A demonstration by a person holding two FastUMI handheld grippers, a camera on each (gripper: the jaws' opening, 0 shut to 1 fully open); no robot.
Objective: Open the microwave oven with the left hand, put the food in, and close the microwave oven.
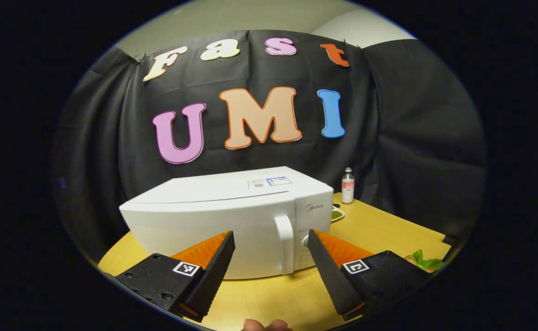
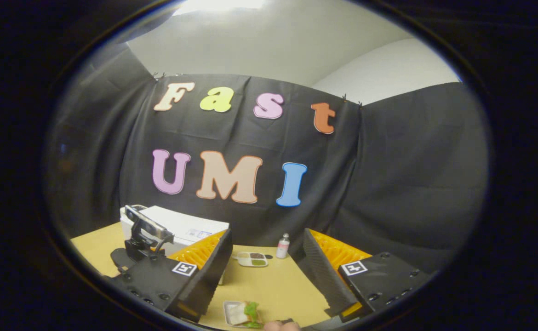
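The microwave oven (image 1: 232, 216) is a white box with its door closed, a white vertical handle (image 1: 285, 243) near the right side of its front, and a round knob partly hidden beside it. It stands on the yellow wooden worktop (image 1: 379, 230), straight ahead of the left gripper (image 1: 271, 257), whose fingers are spread wide and hold nothing; the handle shows in the gap between them, apart from both.

In the right gripper view the food (image 2: 246, 313), a small tray with something white and green leaves, lies on the worktop just below and between the fingers of the right gripper (image 2: 269, 262), which is also wide open and empty. The oven sits off to that view's left, with the left gripper in front of it.

Farther back on the worktop are a small plate (image 2: 252, 259) with green and dark portions and a small bottle (image 1: 347, 185) with a pink label. Black cloth walls the booth, pale wall above.
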